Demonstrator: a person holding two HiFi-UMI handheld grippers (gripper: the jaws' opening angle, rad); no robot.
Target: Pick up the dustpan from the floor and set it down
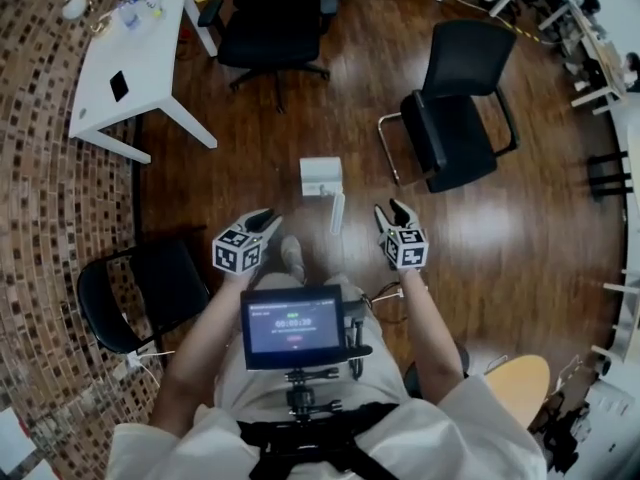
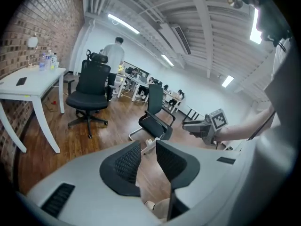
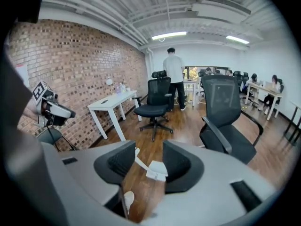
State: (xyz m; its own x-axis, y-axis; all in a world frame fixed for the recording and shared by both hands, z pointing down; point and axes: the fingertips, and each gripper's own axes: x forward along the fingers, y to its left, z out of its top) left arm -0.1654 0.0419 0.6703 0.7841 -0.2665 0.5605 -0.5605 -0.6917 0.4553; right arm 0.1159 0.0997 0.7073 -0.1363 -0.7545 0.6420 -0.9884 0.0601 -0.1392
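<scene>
- A small screen [image 1: 292,326] sits on the person's chest rig. Both arms reach out beyond it, over the wooden floor [image 1: 300,118].
- The left gripper [image 1: 258,220] has its jaws spread with nothing between them. Through the gap, only floor and the far-off dustpan [image 1: 321,175] show.
- The right gripper [image 1: 395,211] is also spread wide and pinches nothing. The dustpan shows past its jaws, well apart from them.
- The dustpan lies flat on the floor ahead of the person, between the two grippers' lines and in front of the black chair [image 1: 455,108]. Neither gripper touches it.
- As I judge it, the dustpan is down and free. The pictures do not settle whether the lift is still to come or the setting-down is finished.
- The dustpan is white, with a boxy pan and a slim straight handle [image 1: 337,211] that points back toward the person. It looks like light, rigid plastic.
</scene>
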